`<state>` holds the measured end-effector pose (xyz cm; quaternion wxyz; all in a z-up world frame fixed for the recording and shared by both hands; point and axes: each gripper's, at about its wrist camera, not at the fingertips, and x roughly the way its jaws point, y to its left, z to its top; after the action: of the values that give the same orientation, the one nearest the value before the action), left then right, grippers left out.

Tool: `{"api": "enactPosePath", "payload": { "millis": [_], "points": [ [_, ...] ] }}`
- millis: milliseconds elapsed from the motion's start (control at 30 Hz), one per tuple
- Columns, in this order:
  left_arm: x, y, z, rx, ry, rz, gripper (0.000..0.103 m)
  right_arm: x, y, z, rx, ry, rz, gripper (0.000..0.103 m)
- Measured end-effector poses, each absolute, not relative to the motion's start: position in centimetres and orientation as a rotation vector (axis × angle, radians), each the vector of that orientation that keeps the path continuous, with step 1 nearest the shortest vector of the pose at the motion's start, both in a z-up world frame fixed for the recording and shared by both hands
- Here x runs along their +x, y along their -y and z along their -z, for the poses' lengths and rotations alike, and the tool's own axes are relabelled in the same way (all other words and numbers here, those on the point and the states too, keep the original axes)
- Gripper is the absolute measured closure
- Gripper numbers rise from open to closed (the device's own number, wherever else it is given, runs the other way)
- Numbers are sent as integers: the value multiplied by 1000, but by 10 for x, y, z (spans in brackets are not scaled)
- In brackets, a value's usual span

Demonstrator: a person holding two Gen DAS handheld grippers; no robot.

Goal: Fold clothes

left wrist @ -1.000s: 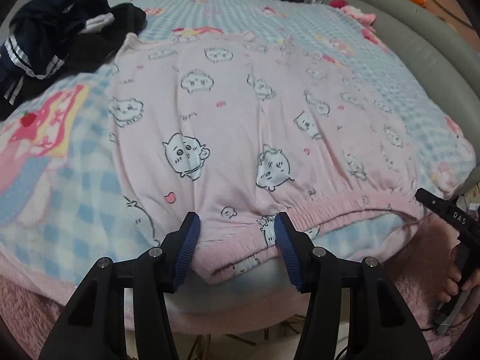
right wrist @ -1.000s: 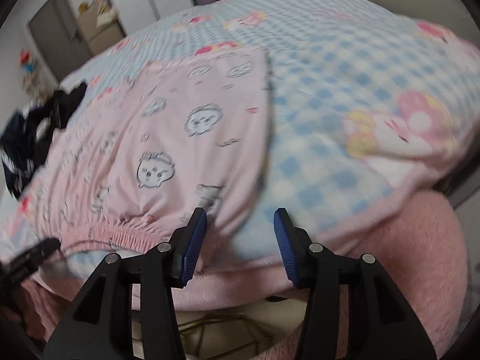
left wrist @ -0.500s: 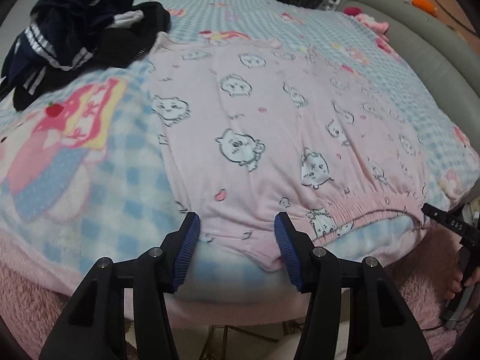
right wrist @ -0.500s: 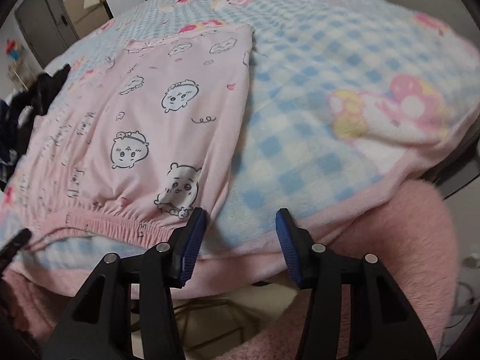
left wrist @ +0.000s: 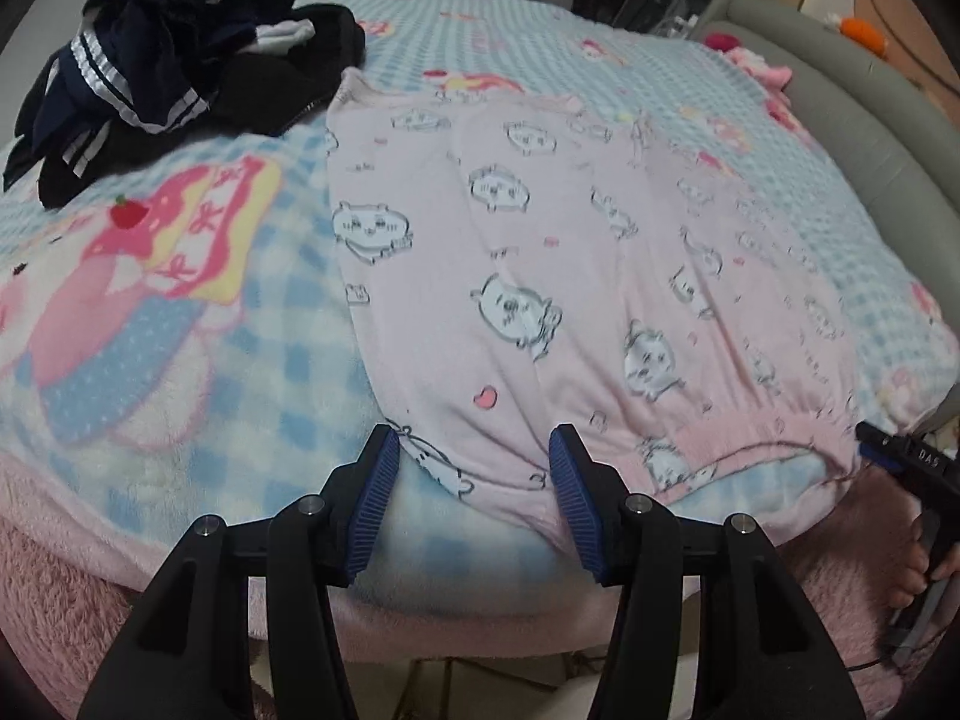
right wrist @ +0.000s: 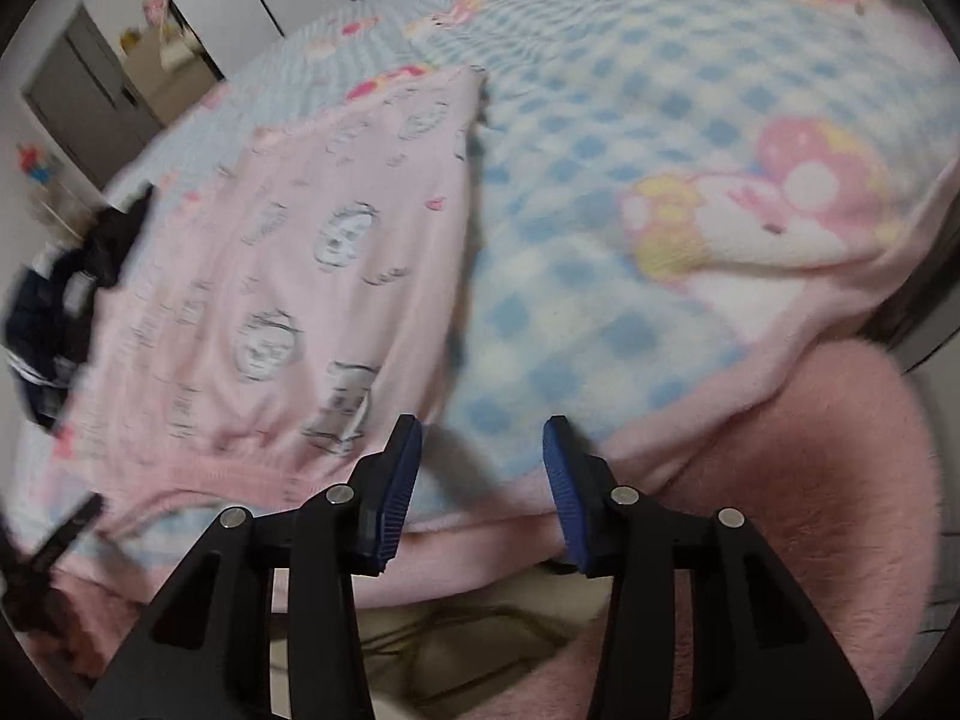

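I am looking across a wide bed covered by a fluffy blue-and-white checked blanket (left wrist: 180,420) printed with pink cartoon figures, its pink fleece border hanging over the near edge. A padded grey bed frame (left wrist: 852,120) is curving along the far right side. Beyond the bed, tall white wardrobe panels (right wrist: 264,0) are standing against the wall, beside a grey door (right wrist: 84,102). Soft indoor light is falling evenly over everything.

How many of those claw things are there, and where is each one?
2. The left claw sits open at the near left corner of the pink pyjama garment. The right claw, also open, is by the garment's near right corner, over the checked blanket.
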<state>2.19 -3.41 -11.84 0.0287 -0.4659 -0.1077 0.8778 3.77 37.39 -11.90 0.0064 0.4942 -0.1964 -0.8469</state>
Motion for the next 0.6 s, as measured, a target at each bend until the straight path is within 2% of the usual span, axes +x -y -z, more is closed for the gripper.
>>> {"api": "enactPosePath", "payload": {
  "millis": [100,167,233,333,400,533,600],
  "points": [
    [20,19,101,-1331,314,-2681,49,31,-366,125,1520,652,2515,58],
    [15,3,94,-1275,273,-2630,48,28,-357,126,1505,629,2478,47],
    [6,-19,95,-1278,207,-2553,48,25,-353,126,1502,603,2474,47],
    [-4,-52,102,-1299,127,-2445,48,19,-350,125,1507,558,2493,76],
    [-9,-70,108,-1310,94,-2393,48,19,-348,122,1519,551,2504,84],
    [-15,-99,104,-1289,90,-2297,48,6,-347,120,1557,647,2464,82],
    [-19,-99,102,-1292,110,-2298,48,-2,-342,119,1551,623,2463,83]
  ]
}}
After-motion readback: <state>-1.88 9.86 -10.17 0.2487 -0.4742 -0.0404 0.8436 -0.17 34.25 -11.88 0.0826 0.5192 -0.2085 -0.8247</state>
